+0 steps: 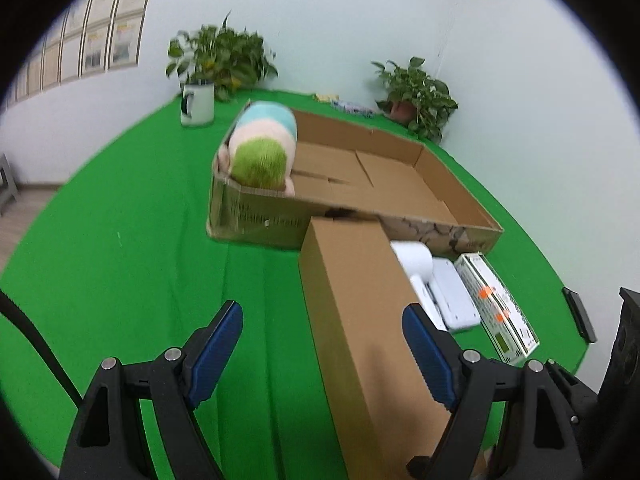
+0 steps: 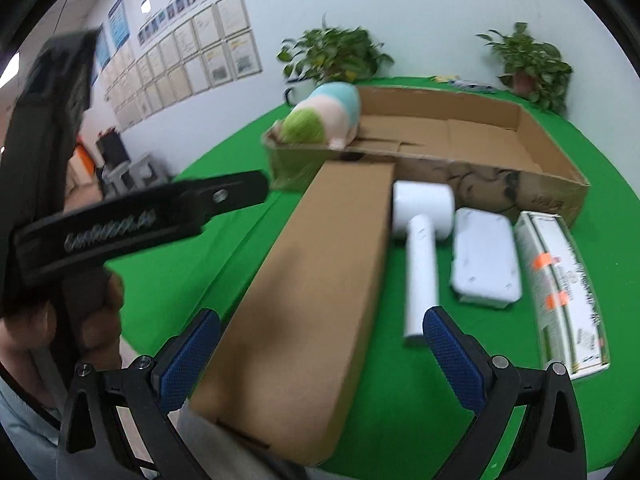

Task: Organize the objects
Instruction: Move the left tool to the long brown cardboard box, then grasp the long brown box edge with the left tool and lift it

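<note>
We see a long, closed brown cardboard box [image 2: 316,280] lying on a table with a bright green cloth [image 1: 140,248]; its far end touches the front wall of a wide, shallow open cardboard tray [image 2: 560,168], and its near end reaches the table edge close to us. Just beside the long box, on its right, lie a white hammer-shaped device with a round head [image 2: 422,216], then a flat white rectangular case [image 2: 484,256], then a white printed carton with orange stickers [image 2: 560,288], all on the cloth in front of the tray. Inside the tray, in its left corner, a round plush toy in green, pink and light blue [image 1: 264,144] leans against the wall, and the other part of the tray floor shows only folded flaps. Behind the tray stand a white mug with a leafy plant [image 1: 198,102] and a second potted plant [image 1: 416,96] near the pale wall, where rows of framed papers [image 2: 192,44] hang. The left gripper [image 1: 322,354] hovers above the cloth with its blue-padded jaws wide apart, the long box passing between them without contact. The right gripper [image 2: 318,360] is also spread wide above the near end of the same box, holding nothing. In the right wrist view we see the person's hand [image 2: 96,312] closed around the black handle of the left tool.
</note>
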Demonstrator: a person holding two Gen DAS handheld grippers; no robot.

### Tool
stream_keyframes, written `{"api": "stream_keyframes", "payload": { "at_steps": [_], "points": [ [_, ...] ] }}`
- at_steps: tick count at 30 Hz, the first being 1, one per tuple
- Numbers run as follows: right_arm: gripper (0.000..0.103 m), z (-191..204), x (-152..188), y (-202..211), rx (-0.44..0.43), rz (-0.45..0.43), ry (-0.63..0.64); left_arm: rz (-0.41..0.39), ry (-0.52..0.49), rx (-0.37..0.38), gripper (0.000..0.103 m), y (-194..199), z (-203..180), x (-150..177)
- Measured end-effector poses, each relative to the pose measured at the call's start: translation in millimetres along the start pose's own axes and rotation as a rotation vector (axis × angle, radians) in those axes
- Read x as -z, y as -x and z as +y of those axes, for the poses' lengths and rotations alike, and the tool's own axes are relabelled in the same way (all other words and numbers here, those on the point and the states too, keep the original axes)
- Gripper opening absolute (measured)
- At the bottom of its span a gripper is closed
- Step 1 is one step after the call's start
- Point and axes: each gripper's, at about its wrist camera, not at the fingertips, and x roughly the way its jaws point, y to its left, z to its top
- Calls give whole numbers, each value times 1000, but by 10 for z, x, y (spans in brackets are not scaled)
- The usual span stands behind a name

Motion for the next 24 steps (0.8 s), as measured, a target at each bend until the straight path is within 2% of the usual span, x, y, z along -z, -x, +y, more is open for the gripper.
{"api": "stream_keyframes", "payload": {
  "at_steps": [4, 9, 10, 14, 17, 20, 24],
  "points": [
    [102, 149, 117, -82, 43, 37, 43, 47, 14, 43, 78, -71, 79, 99],
    [102, 223, 130, -63, 44, 59, 39, 113, 53, 121, 78, -174, 68, 278],
    [102, 275, 145, -55, 46, 66, 55, 127, 62, 134, 72, -206, 66, 314],
    [102, 398, 166, -109, 39, 114, 104, 152, 88, 220, 65, -252, 51, 381],
    [98, 496, 220, -136, 94, 111, 147, 149, 90, 235, 64, -234, 39, 397],
    [95, 502, 223, -129, 93, 108, 145, 160, 111, 267, 61, -230, 56, 424],
    [94, 465, 214, -126, 79, 103, 121, 158, 102, 266, 61, -155, 31, 446]
  ]
}}
